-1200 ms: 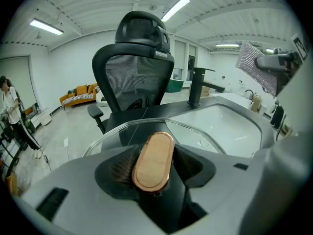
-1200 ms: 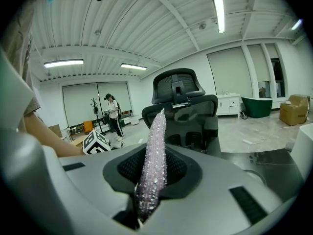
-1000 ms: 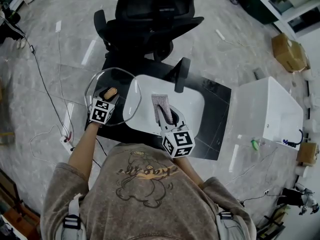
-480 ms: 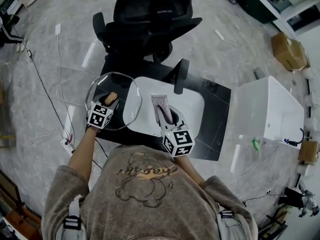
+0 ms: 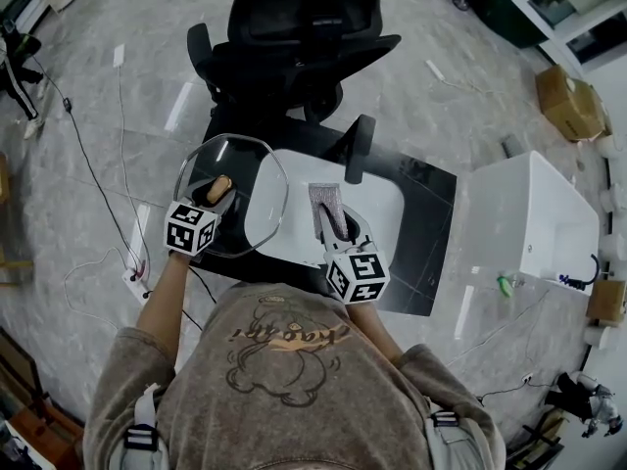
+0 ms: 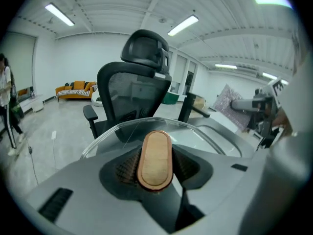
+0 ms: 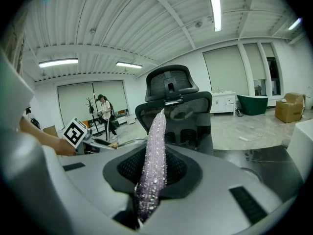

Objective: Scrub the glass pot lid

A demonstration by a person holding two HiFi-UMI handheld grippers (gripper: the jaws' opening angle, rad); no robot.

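Lid (image 5: 250, 176) lifted: your left gripper (image 5: 217, 198), jaws just closed, clamps its knob (image 6: 155, 159); right gripper (image 5: 334, 227) pinches cloth (image 5: 325, 201). Hold steady, wipe flat.

You've got the glass pot lid (image 5: 253, 169) by its wooden knob (image 5: 217, 189): your left claw (image 5: 217, 197) has just been closing its jaws, and now they pinch that oval, tan knob on both sides. The lid is clear with a many-sided rim, its right edge over the white basin (image 5: 377, 199). Just beside it, not touching, the sparkly lilac scrub cloth (image 5: 326, 207) sticks out forward, clamped edge-on in your right claw (image 5: 335, 225).
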